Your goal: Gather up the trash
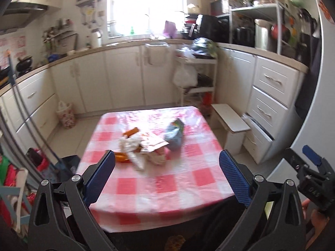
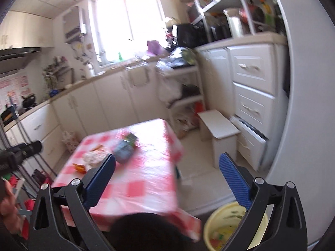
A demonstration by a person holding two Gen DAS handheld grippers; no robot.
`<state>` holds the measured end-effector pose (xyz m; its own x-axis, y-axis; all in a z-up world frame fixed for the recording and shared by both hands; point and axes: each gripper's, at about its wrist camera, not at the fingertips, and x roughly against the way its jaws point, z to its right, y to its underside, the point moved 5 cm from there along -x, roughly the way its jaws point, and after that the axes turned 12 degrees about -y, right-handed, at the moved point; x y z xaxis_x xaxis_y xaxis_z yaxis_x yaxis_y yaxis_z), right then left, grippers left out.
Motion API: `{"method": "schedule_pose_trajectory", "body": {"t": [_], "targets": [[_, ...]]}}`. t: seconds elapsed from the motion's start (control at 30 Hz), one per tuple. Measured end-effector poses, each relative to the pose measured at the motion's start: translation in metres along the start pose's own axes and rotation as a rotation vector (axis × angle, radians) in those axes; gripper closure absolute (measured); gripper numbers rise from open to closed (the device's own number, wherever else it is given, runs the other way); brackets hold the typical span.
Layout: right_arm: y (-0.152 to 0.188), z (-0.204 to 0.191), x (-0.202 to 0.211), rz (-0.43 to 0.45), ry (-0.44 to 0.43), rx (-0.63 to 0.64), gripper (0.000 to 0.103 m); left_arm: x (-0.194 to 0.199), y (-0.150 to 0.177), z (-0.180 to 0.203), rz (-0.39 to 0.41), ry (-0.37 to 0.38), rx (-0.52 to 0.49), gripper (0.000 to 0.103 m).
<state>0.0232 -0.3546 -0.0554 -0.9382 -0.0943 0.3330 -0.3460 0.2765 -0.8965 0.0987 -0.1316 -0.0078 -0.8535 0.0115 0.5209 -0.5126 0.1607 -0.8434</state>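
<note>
A pile of trash lies on the table with the red-and-white checked cloth: crumpled white paper and wrappers, orange scraps and a blue-green snack bag. My left gripper hangs above the table's near half, open and holding nothing. My right gripper is also open and holds nothing, out past the table's right edge; it shows at the lower right of the left wrist view. A yellow bin holding scraps stands on the floor below it. The snack bag and the cloth are blurred in the right wrist view.
A white stool stands right of the table, before white drawers. A white rack with bags stands behind the table. A floral bag sits on the floor at the left. A dark rounded shape blocks the bottom of the right wrist view.
</note>
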Motion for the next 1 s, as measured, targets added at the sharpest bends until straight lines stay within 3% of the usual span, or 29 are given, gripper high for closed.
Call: {"method": "schedule_pose_trajectory", "body": {"t": [0.2,0.4,1.0], "targets": [[-0.012,-0.067,-0.009,0.007,-0.066,0.115,0.007,0.003,0.009,-0.047,-0.007,-0.031,0.062,0.007],[-0.010,-0.092,-0.015,-0.010,-0.076,0.148,0.007,0.002,0.013,-0.069,-0.003,-0.035,0.108,0.007],[-0.010,-0.105,-0.006,0.000,-0.090,0.151,0.007,0.007,0.014,-0.073,0.002,-0.022,0.129,0.007]]}}
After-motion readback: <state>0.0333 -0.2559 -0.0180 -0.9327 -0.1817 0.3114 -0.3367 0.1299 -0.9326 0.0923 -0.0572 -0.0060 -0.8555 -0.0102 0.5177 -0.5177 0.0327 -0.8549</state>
